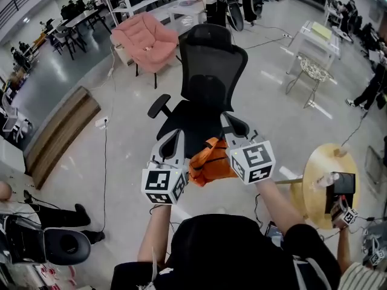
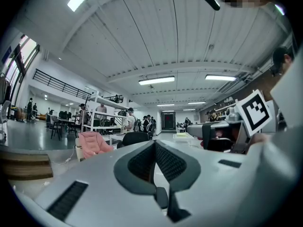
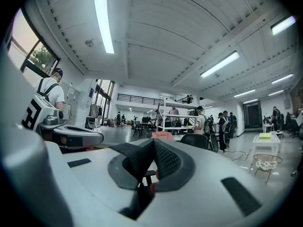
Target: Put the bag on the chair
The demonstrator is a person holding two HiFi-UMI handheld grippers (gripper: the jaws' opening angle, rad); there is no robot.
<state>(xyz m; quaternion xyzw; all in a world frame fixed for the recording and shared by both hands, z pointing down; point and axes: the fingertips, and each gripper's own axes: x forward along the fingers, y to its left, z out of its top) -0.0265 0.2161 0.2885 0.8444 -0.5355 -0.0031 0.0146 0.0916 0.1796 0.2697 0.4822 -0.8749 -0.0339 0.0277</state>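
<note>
A black office chair (image 1: pixel 208 77) stands on the floor straight ahead of me, its seat just beyond both grippers. An orange bag (image 1: pixel 208 161) hangs between the grippers over the seat's front edge. My right gripper (image 1: pixel 233 139) (image 3: pixel 150 162) is shut on the bag's black strap (image 3: pixel 128 162), which drapes over one pad, with a bit of orange fabric showing below. My left gripper (image 1: pixel 171 141) (image 2: pixel 154 162) sits against the bag's left side. Its pads are pressed together and nothing shows between them. The chair's back also shows far off in the left gripper view (image 2: pixel 135 137).
A pink armchair (image 1: pixel 148 41) stands behind the office chair to the left. A round wooden table (image 1: pixel 326 180) is close on my right, a white wire table (image 1: pixel 314 71) farther back. A wooden bench (image 1: pixel 57 132), a black stool (image 1: pixel 66 246) and a floor cable (image 1: pixel 106 162) lie to the left.
</note>
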